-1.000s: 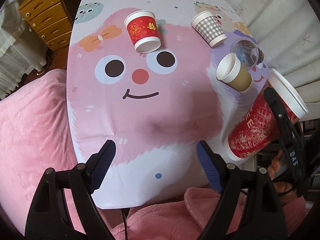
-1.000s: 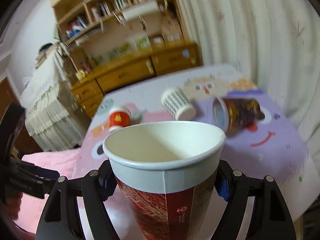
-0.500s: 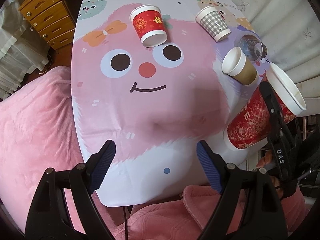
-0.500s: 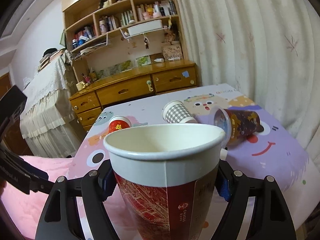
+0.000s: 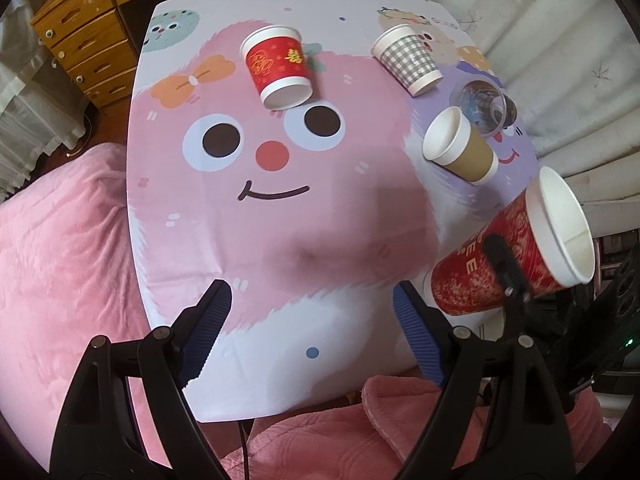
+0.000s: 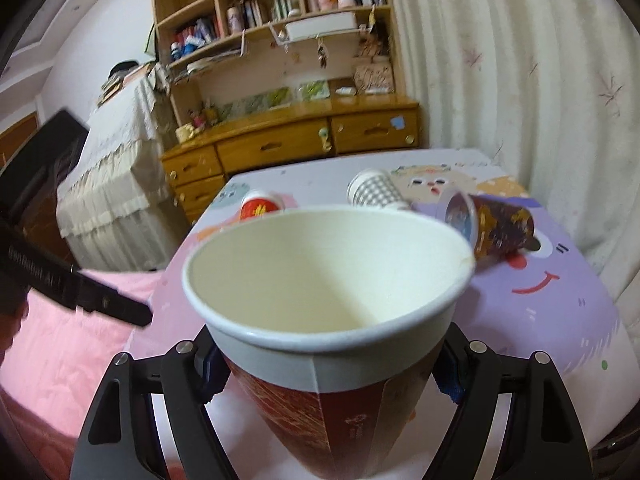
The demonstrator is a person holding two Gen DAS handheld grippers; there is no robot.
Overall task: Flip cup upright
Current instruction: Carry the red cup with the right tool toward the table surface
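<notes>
right gripper (image 6: 328, 364) pinches the tall red paper cup (image 6: 332, 320) at its lower wall, one finger on each side, mouth up. over the last second the cup has gone from a clear lean toward nearly upright, and its base now sits at or just above the near right corner of the table (image 5: 280, 364); whether it touches the cloth i cannot tell. so the flip itself looks done, with only setting down and letting go left. left gripper (image 5: 308, 336) hangs spread and empty over the near edge, much as before. farther back the brown cup (image 5: 464, 148), checked cup (image 5: 408, 60), small red cup (image 5: 280, 66) and clear printed cup (image 5: 482, 106) lie on their sides.
</notes>
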